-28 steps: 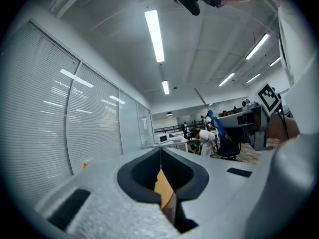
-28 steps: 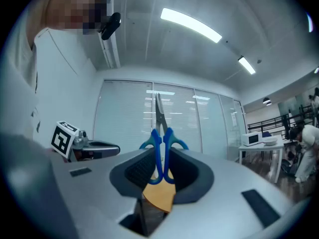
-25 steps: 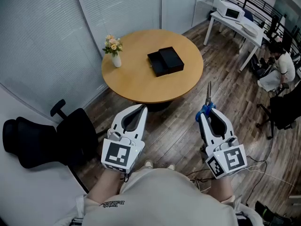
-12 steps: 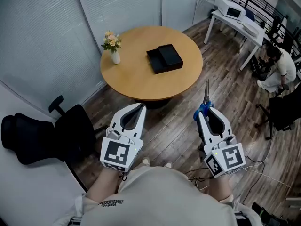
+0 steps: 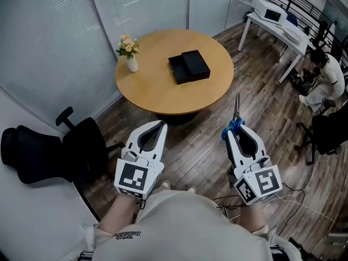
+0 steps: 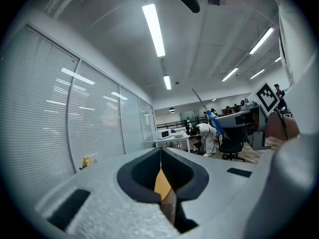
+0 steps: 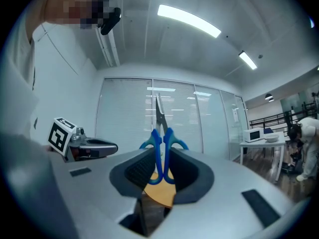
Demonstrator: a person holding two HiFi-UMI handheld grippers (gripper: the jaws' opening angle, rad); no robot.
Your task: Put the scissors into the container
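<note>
Head view. Left gripper (image 5: 161, 125): jaws closed tip to tip with nothing in them, held over the wood floor on my side of the round table (image 5: 157, 91). Right gripper (image 5: 231, 132): clamped on the blue handles of the scissors (image 5: 236, 112), blades pointing away from me, over the floor off the table's near right edge. Container (image 5: 188, 68): black, on the table top, right of centre, well apart from the scissors. Vase of flowers (image 5: 130, 58): upright near the table's left rim. Black office chair (image 5: 49, 156): on the floor to my left.

Left gripper view. Left gripper (image 6: 160, 156): jaws meet in a thin seam, empty. Scissors (image 6: 208, 112): small, off to the right, tilted, left of the marker cube (image 6: 267, 97) on my other tool.

Right gripper view. Right gripper (image 7: 159, 158): jaws pressed on the blue loops of the scissors (image 7: 160, 133), which stand upright between them, blades together, tips up against the window blinds. Left gripper (image 7: 84, 146): low at the left, apart from the scissors.
</note>
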